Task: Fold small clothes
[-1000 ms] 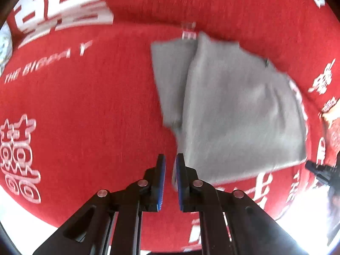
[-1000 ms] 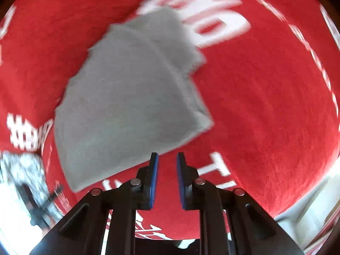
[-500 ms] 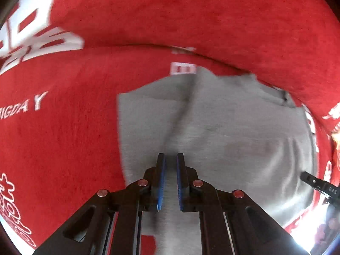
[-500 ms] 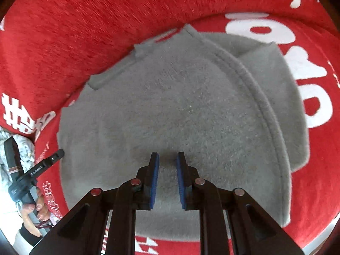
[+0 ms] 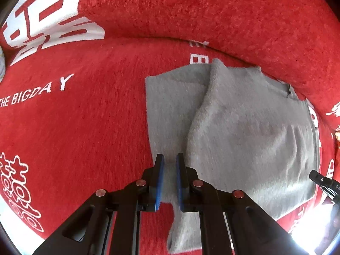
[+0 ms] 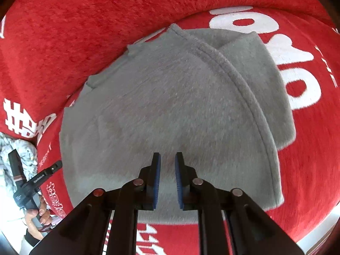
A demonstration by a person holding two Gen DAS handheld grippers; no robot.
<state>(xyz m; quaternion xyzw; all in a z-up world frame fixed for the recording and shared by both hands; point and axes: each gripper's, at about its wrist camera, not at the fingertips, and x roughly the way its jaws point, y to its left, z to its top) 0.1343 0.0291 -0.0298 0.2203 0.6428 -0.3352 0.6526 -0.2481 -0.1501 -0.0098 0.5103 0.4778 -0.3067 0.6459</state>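
Right wrist view: we see the grey garment (image 6: 170,110), a soft fleecy knit with a short nap, lying folded on the red cover (image 6: 85,31). One layer overlaps another, and a thick rolled seam (image 6: 244,85) curves from the far edge down toward the near right corner. The far left edge steps in two small square notches. The red cover is a coarse plush with white printed characters, and it rises into a padded ridge behind the garment.

The right gripper (image 6: 167,170) is over the near part of the garment, its blue-padded fingers (image 6: 157,180) parted by a narrow gap with only grey fabric visible beneath; we cannot tell whether the tips touch the cloth. At far left this view alone shows the person's hand (image 6: 36,210) around the other tool's handle, with a pale patterned fabric (image 6: 19,153) behind, cut off by the lens edge.

Left wrist view: the grey garment (image 5: 244,138) shows as two panels, a flat strip at left and a thicker fold over it. The left gripper (image 5: 169,178) stands at the strip's near edge, the jaws slightly apart, and fabric runs between the fingers and on below them. Whether they pinch it we cannot tell. White lettering "THE BIGDAY" (image 5: 36,91) appears only here. The other tool's black tip enters at right, blurred by glare.
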